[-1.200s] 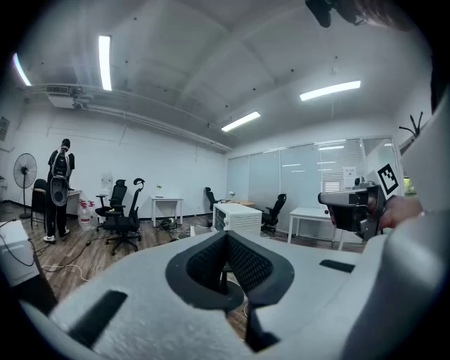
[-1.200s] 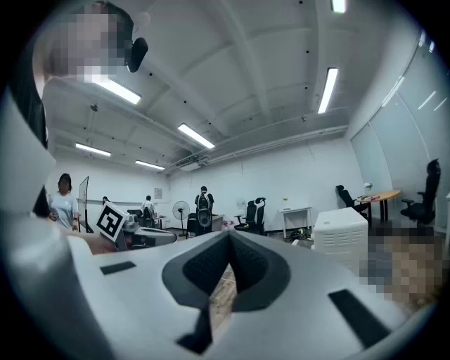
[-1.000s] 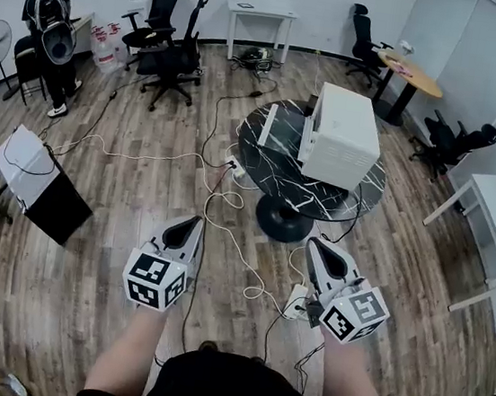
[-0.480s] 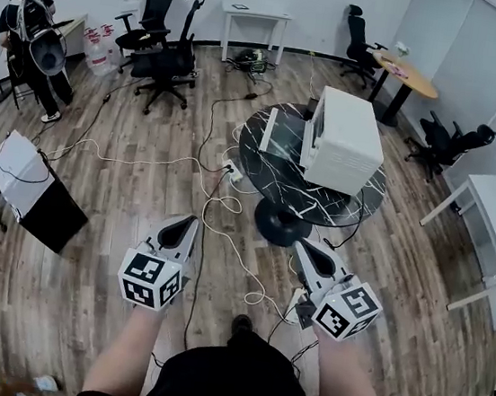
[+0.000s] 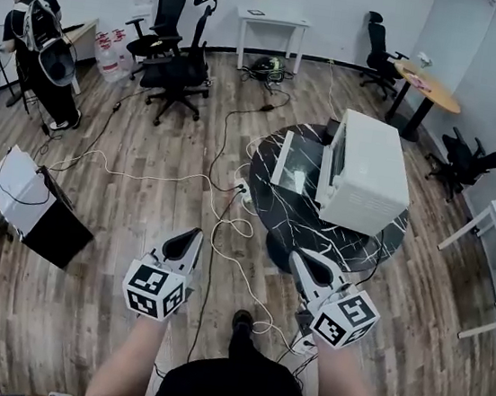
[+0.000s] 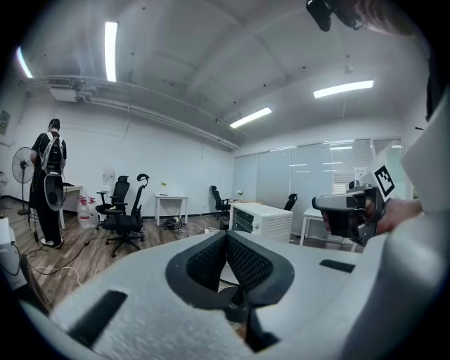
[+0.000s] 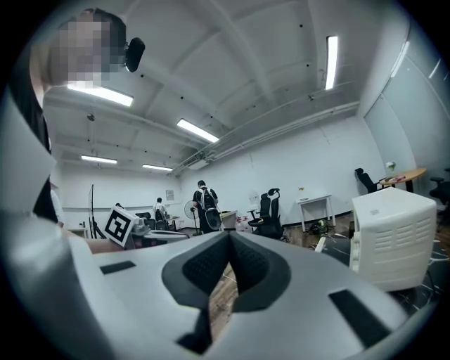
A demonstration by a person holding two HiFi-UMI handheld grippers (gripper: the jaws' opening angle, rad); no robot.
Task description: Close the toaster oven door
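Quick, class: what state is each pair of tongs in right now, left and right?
Left tongs: closed, holding nothing.
Right tongs: closed, holding nothing.

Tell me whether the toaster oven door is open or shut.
Open. The door lies folded down flat in front of the toaster oven, over the round table.

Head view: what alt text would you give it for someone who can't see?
Seen from above, a white toaster oven sits on a round black marble table with its door folded open. Nearer the camera, a person holds the left hand-held gripper and right hand-held gripper, both shut and empty, above a wood floor strewn with cables.
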